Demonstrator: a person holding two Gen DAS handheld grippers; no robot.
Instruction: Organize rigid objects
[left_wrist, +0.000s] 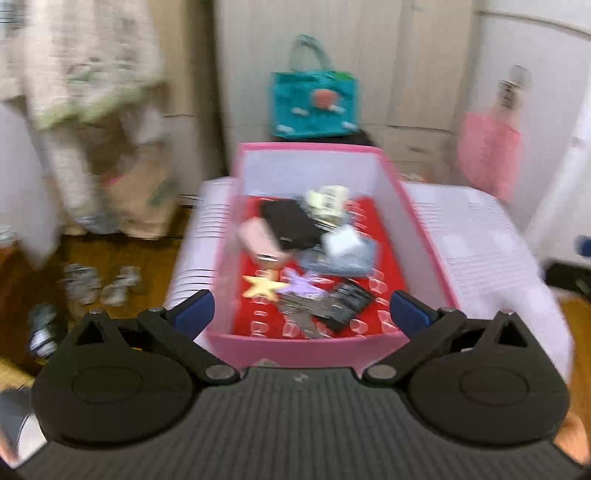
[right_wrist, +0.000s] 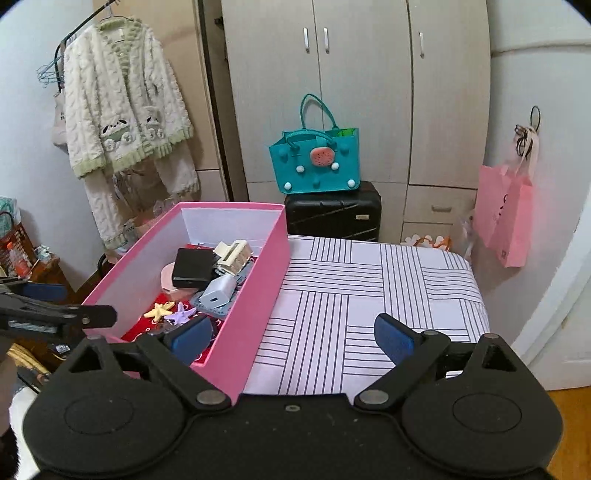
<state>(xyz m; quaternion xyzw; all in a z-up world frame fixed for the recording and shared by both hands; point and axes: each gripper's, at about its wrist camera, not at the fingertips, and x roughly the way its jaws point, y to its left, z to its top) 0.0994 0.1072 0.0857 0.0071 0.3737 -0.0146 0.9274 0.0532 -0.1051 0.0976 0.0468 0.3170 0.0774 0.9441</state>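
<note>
Both tongs spread, empty | left tongs (left_wrist: 301, 308) over pink box (left_wrist: 314, 350) | right tongs (right_wrist: 293, 339) beside

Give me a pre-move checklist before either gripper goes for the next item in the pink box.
1. Left gripper open, nothing between the fingers: ok.
2. Right gripper open, nothing held: ok.
3. Pink box sits flat on the striped cloth, open top unobstructed: ok.
4. Items separable: not ok. The black case, white charger and cream clip are piled together; only the yellow star and purple star lie clear.
5. Left view sharp enough to aim: not ok, motion blur.
6. Drop-off spot on the cloth free: ok, bare right of the box.
</note>
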